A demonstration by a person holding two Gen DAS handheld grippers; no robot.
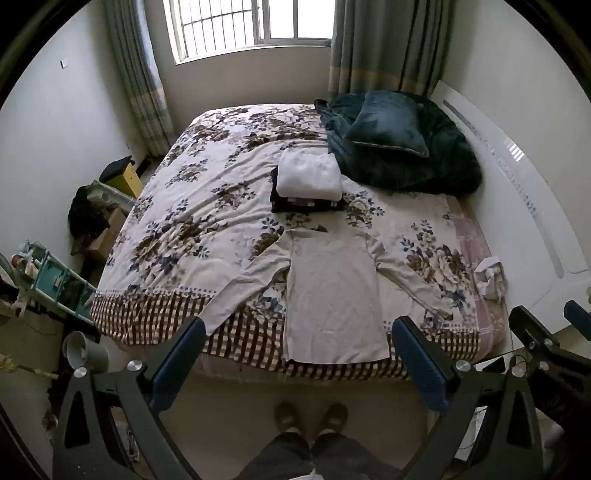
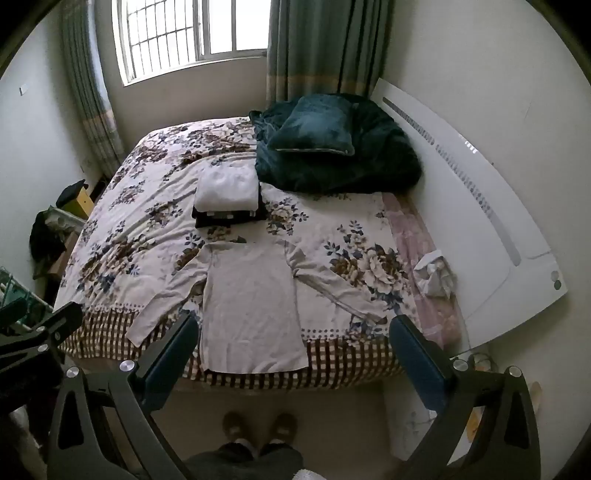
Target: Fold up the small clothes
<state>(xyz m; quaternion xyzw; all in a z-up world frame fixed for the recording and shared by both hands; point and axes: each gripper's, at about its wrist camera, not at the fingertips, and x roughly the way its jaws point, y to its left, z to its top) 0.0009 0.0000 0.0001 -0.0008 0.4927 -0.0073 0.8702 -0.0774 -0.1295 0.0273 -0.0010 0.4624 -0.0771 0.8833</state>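
The left claw [image 1: 299, 354] hangs above the foot of the bed [image 1: 192, 206], its jaws spread wide and holding nothing. Between its fingers lies a pale long-sleeved shirt [image 1: 332, 291], spread flat on the floral bedspread. Its long axis runs from the near edge of the bed toward the window [image 1: 255, 26]: the hem overhangs the checked border closest to the person, and the collar points away. The left sleeve [image 1: 240, 288] angles down and outward to the checked border; the right sleeve [image 1: 413, 284] slants out the other way. Just beyond the collar sits a stack of folded clothes [image 1: 308, 181], white on top of dark. Farther right lies a dark green blanket [image 1: 406, 162] with a matching pillow [image 1: 388, 125] on it, and a crumpled pale item [image 1: 489, 277], possibly cloth, near the bed's right edge. The right claw [image 2: 293, 350] is likewise wide open and empty, above the shirt's hem.
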